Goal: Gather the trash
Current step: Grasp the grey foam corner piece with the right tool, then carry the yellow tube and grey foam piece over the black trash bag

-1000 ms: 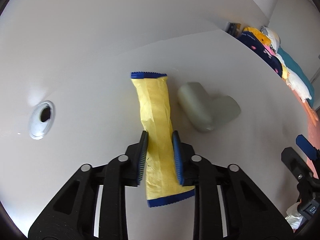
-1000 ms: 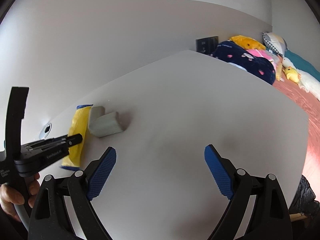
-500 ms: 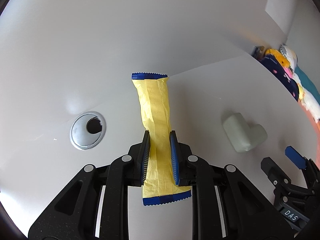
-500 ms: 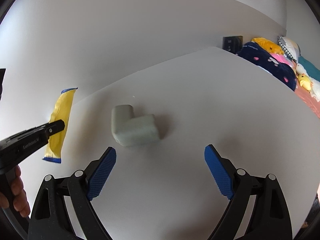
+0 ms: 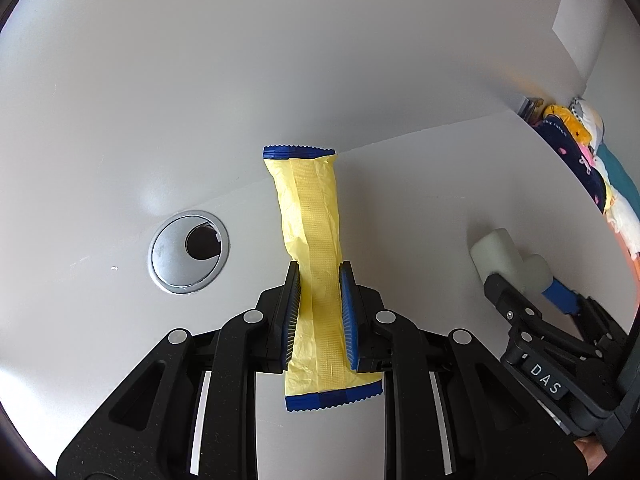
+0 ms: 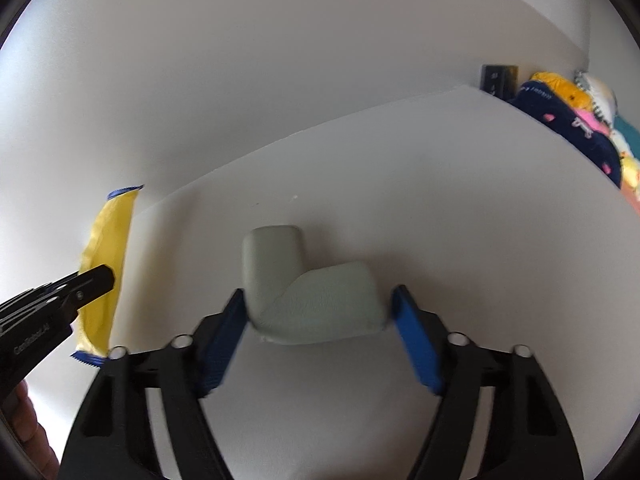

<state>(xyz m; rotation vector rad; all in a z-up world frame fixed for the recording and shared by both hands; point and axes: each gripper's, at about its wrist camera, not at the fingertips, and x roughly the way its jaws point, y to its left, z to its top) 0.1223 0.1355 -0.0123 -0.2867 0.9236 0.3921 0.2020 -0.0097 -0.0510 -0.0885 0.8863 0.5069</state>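
My left gripper point(image 5: 319, 292) is shut on a yellow wrapper with blue ends point(image 5: 312, 216) and holds it above the white table point(image 5: 420, 184); the wrapper also shows at the left of the right wrist view point(image 6: 108, 264). A pale grey-green L-shaped foam piece point(image 6: 308, 292) lies on the table. My right gripper point(image 6: 318, 312) is open, with its blue pads on either side of the foam, close to it. In the left wrist view the foam point(image 5: 506, 250) sits at the right with my right gripper's fingers point(image 5: 560, 296) around it.
A round metal cable grommet point(image 5: 188, 250) is set in the table left of the wrapper. A white wall rises behind the table. Colourful bedding and soft toys point(image 6: 568, 116) lie beyond the table's right edge. A dark wall socket point(image 6: 498, 78) is near them.
My left gripper has lifted the wrapper and carried it left, away from the foam. My right gripper has moved forward to the foam and its jaws have narrowed around it.
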